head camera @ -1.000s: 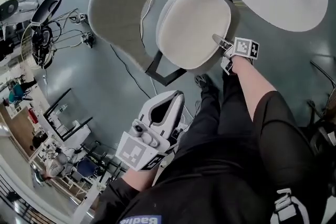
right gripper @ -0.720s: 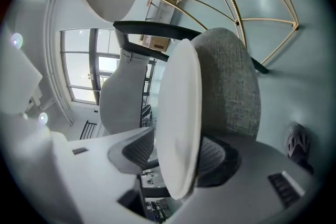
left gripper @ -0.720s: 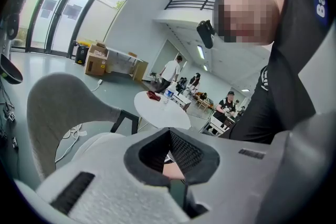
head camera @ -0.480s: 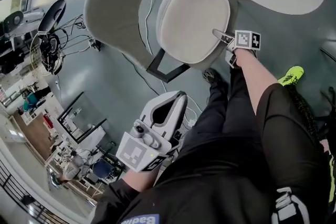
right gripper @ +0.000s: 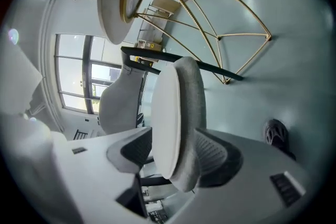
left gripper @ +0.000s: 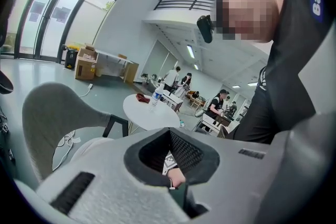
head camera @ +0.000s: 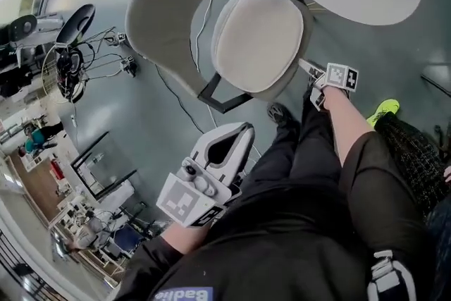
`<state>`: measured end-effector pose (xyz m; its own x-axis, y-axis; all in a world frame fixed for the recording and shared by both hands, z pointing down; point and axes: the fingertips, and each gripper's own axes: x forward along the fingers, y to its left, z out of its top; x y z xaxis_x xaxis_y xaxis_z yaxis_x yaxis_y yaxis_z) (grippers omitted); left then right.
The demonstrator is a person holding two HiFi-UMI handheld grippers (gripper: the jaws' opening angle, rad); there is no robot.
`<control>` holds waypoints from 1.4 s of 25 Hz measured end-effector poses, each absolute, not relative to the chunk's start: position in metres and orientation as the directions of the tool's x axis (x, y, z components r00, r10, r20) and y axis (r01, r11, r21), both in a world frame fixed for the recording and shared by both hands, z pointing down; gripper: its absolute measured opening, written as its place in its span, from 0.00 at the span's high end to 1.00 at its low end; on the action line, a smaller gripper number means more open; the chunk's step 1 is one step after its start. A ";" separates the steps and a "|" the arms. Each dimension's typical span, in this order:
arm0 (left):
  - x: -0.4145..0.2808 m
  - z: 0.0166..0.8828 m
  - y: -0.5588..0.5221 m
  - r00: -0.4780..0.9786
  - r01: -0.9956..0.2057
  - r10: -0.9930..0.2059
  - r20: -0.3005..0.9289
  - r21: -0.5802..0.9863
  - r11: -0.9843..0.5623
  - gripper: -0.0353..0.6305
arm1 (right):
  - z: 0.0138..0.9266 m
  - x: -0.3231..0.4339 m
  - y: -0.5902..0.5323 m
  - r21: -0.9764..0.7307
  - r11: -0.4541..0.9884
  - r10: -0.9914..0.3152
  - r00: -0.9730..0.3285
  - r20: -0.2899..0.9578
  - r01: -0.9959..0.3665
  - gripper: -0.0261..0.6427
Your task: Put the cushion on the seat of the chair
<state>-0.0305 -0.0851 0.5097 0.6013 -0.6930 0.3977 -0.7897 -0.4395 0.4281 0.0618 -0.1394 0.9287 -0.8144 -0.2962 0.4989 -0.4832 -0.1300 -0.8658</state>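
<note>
Lying on the chair (head camera: 161, 19) seat: cushion (head camera: 258, 40). Right gripper (right gripper: 172, 140) view alone shows its edge between wide, just-opened jaws; left gripper (head camera: 240, 129) closed.

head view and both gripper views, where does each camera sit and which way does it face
Head view: on the person's head, facing steeply down at the cushion on the chair; both arms, legs, left claw and right claw show.
Left gripper view: on the left claw, facing the round table; its closed jaws show.
Right gripper view: on the right claw, facing the cushion's edge, which sits between jaws that have just been opening.
Shared: all three see chair and round table.
</note>
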 end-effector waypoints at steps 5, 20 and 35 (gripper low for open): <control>-0.035 0.482 -0.071 0.626 -0.773 -0.696 0.353 0.403 -0.490 0.93 | 0.888 0.075 -0.103 -0.875 -0.178 -0.341 -0.806 0.484 -0.450 0.62; -0.058 0.392 -0.034 0.646 -0.740 -0.749 0.149 0.361 -0.567 0.93 | 0.658 0.063 -0.073 -0.910 0.102 -0.392 -0.857 0.335 -0.403 0.62; -0.065 0.364 -0.008 0.692 -0.691 -0.721 0.041 0.326 -0.645 0.93 | 0.432 -0.017 -0.047 -0.776 0.579 -0.323 -0.944 0.062 -0.249 0.64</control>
